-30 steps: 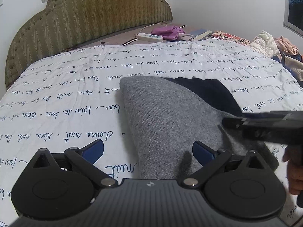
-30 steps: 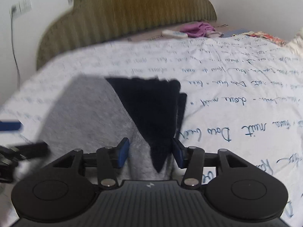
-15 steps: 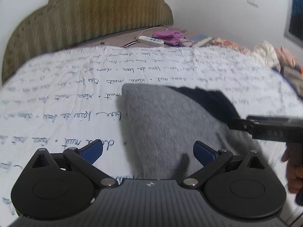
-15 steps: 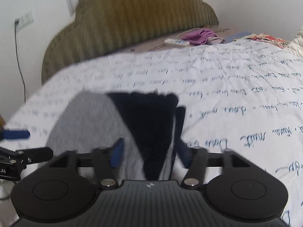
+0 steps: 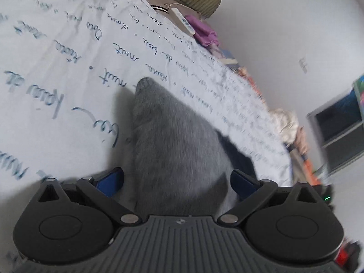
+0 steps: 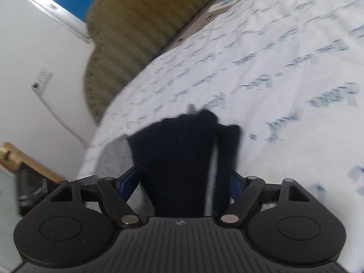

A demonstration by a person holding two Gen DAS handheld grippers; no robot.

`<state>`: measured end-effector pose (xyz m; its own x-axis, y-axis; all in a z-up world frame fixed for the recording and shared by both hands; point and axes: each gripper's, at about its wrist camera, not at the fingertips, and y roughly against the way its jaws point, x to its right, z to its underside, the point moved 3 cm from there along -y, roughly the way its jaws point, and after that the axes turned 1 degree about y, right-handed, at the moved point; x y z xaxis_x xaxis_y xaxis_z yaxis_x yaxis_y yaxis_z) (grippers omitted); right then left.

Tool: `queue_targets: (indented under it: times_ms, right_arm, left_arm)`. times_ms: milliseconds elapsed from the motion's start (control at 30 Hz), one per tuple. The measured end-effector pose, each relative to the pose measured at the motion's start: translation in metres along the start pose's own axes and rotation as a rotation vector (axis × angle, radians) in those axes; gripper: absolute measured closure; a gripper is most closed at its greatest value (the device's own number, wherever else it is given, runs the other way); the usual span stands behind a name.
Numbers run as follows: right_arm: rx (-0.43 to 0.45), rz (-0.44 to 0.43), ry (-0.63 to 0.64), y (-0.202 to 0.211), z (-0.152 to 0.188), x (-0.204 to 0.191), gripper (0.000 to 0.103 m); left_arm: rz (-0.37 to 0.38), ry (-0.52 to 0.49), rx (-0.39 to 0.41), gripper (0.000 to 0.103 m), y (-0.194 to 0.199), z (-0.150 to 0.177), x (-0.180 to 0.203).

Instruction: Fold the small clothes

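Observation:
A small grey knit garment with a dark navy part lies on the white bedspread with blue script. My left gripper is open; its blue-padded fingers stand wide on either side of the grey cloth's near end. My right gripper also stands open, with the navy part bunched between its fingers, and a grey patch shows to its left. I cannot tell whether the pads touch the cloth. Both views are tilted and blurred.
An olive padded headboard stands at the bed's far end. A white remote and a purple cloth lie by it. Piled clothes sit off the bed's right side. A wooden piece is at the left.
Both grippers have rolled and dropped closer to the garment, so both views now tilt. The navy part has bunched up between the right fingers. The right gripper has left the left view.

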<state>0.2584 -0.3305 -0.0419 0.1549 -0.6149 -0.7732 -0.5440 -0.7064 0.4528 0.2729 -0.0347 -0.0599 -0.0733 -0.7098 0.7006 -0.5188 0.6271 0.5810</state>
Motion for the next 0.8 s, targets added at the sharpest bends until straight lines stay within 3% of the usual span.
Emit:
queue_targets:
  times_ms: [33, 67, 133, 167, 267, 367, 467, 500, 567, 700, 800]
  right_arm:
    - [-0.002, -0.010, -0.004, -0.006, -0.003, 0.001, 0.026]
    - [0.000, -0.013, -0.013, -0.011, -0.007, 0.001, 0.036]
    - [0.000, -0.009, -0.065, -0.018, -0.011, 0.006, 0.073]
    - [0.006, -0.011, -0.074, -0.019, -0.012, 0.008, 0.077]
    - [0.051, 0.004, -0.023, -0.010, -0.010, 0.000, 0.081]
    - [0.117, 0.002, 0.031, 0.009, -0.011, -0.010, 0.082]
    - [0.158, 0.093, 0.055, 0.013, -0.018, -0.010, 0.081]
    - [0.148, 0.139, 0.058, 0.009, -0.020, -0.009, 0.076]
    - [0.118, 0.248, 0.075, 0.002, -0.018, -0.007, 0.067]
    - [0.217, 0.409, 0.195, 0.030, -0.003, -0.032, 0.044]
    - [0.297, 0.520, 0.326, 0.061, 0.021, -0.061, 0.043]
  left_arm:
    - [0.023, 0.014, 0.005, 0.017, -0.003, -0.004, -0.001]
    - [0.041, 0.030, 0.003, 0.028, -0.008, -0.007, -0.002]
    - [0.023, 0.042, 0.006, 0.046, -0.014, -0.013, -0.002]
    - [0.014, 0.024, 0.012, 0.056, -0.016, -0.013, 0.000]
    - [-0.006, -0.105, 0.048, 0.066, -0.013, -0.010, 0.020]
    - [-0.032, -0.269, 0.097, 0.066, -0.009, -0.005, 0.049]
    - [-0.085, -0.331, 0.112, 0.062, -0.015, -0.004, 0.060]
    - [-0.146, -0.349, 0.107, 0.061, -0.020, -0.004, 0.062]
    - [-0.250, -0.399, 0.124, 0.043, -0.021, 0.002, 0.068]
    - [-0.397, -0.547, 0.233, 0.024, 0.007, 0.027, 0.084]
    - [-0.454, -0.580, 0.278, 0.022, 0.030, 0.053, 0.091]
